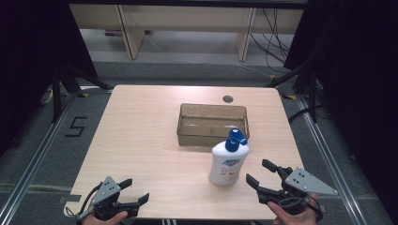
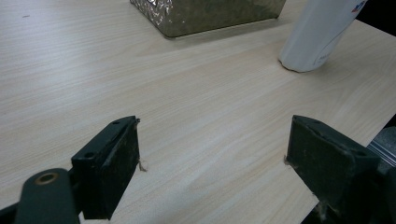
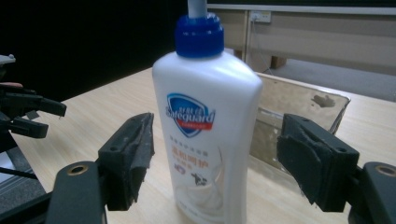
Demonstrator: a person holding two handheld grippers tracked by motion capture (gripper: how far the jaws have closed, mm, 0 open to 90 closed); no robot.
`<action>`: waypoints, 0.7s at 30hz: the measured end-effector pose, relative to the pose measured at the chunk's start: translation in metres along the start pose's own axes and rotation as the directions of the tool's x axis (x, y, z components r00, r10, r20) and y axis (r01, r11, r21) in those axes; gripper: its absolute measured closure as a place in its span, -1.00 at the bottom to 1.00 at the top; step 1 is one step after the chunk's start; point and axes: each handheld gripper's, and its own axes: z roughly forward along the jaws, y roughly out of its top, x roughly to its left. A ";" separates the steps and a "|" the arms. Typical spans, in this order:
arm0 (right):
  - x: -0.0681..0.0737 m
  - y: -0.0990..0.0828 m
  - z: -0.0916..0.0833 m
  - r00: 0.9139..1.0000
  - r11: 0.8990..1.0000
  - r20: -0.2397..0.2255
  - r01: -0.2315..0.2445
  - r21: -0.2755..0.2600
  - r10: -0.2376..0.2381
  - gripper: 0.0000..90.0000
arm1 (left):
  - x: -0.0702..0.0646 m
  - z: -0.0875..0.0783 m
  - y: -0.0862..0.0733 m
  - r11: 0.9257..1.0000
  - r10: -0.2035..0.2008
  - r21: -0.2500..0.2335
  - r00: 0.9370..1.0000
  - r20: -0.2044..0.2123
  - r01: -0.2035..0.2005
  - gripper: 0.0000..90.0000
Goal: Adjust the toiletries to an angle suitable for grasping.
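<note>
While the white pump bottle (image 1: 228, 161) stands upright on the wooden table (image 1: 141, 140), toward the near right part of it, the right gripper (image 1: 261, 176) sits just to the right of it, held by the person's right hand (image 1: 295, 213) at the near edge. Its jaws are apart with a wide gap. In the right gripper view the bottle (image 3: 205, 130) stands between the two black pads (image 3: 135, 154), but neither pad presses on it; a small space is visible on each side.

Just behind the bottle, a little farther on the table, is a brownish transparent tray (image 1: 212, 108), and the blue pump head (image 1: 236, 137) shows in front of the tray's near wall.

At the near left corner, the left gripper (image 1: 133, 190) is well apart from the bottle. Its jaws are wide open, with bare table between them in the left gripper view (image 2: 212, 154).
</note>
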 end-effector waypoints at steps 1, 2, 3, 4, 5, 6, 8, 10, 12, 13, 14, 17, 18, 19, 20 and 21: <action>0.000 0.002 0.001 1.000 1.000 -0.011 -0.003 0.001 0.003 -0.37 | 0.000 0.000 0.000 1.000 0.002 0.004 1.000 -0.003 -0.002 -0.63; 0.000 0.004 0.001 1.000 1.000 -0.001 0.002 -0.002 -0.002 -0.37 | 0.001 0.000 0.000 1.000 0.001 0.002 1.000 -0.003 -0.001 -0.63; 0.001 0.008 0.002 1.000 1.000 -0.009 0.006 -0.004 -0.006 -0.36 | 0.000 0.000 0.000 1.000 -0.001 -0.001 1.000 -0.002 0.001 -0.63; 0.001 0.010 0.002 1.000 1.000 -0.012 0.004 -0.010 -0.004 -0.35 | 0.000 0.000 0.000 1.000 -0.002 0.000 1.000 -0.003 0.002 -0.63; 0.002 0.012 0.003 1.000 1.000 -0.011 0.001 -0.010 -0.001 -0.34 | 0.000 0.000 0.000 1.000 -0.001 0.001 1.000 -0.003 0.001 -0.63; 0.002 0.012 0.003 1.000 1.000 -0.011 0.001 -0.010 -0.001 -0.34 | 0.000 0.000 0.000 1.000 -0.001 0.001 1.000 -0.003 0.001 -0.63; 0.003 0.018 0.004 1.000 1.000 -0.008 0.026 -0.016 -0.026 -0.33 | -0.001 0.000 0.000 1.000 0.006 0.005 1.000 -0.002 -0.006 -0.63; 0.003 0.019 0.005 0.999 0.999 -0.007 0.034 -0.022 -0.034 -0.33 | -0.001 0.002 -0.001 1.000 -0.008 -0.013 1.000 0.007 0.008 -0.63; 0.003 0.023 0.005 0.999 0.999 -0.009 0.038 -0.028 -0.038 -0.32 | -0.001 0.002 0.000 1.000 -0.010 -0.010 1.000 0.004 0.010 -0.63; 0.003 0.025 0.007 1.000 0.999 -0.017 0.025 -0.034 -0.026 -0.32 | -0.001 0.002 0.000 1.000 -0.010 -0.011 1.000 0.004 0.010 -0.63; 0.004 0.027 0.007 1.000 0.999 -0.008 0.026 -0.025 -0.027 -0.32 | -0.001 0.002 0.000 1.000 -0.009 -0.014 1.000 0.007 0.009 -0.63; 0.004 0.031 0.010 0.999 0.999 -0.012 0.032 -0.031 -0.032 -0.30 | -0.002 0.001 0.000 1.000 -0.010 -0.008 1.000 0.001 0.010 -0.63; 0.003 0.033 0.012 0.999 0.998 -0.003 0.051 -0.039 -0.051 -0.30 | -0.002 0.001 0.000 1.000 -0.011 -0.008 1.000 0.001 0.011 -0.63; 0.002 0.034 0.014 0.998 0.996 0.002 0.069 -0.053 -0.069 -0.30 | -0.002 0.001 0.000 1.000 -0.011 -0.008 1.000 0.001 0.011 -0.63; 0.003 0.035 0.016 0.998 0.997 -0.015 0.055 -0.054 -0.056 -0.29 | -0.002 0.001 0.000 1.000 -0.010 -0.009 1.000 0.002 0.010 -0.63; 0.004 0.036 0.016 0.999 0.998 -0.020 0.042 -0.038 -0.043 -0.29 | -0.002 0.001 0.000 1.000 -0.004 -0.006 1.000 0.001 0.004 -0.63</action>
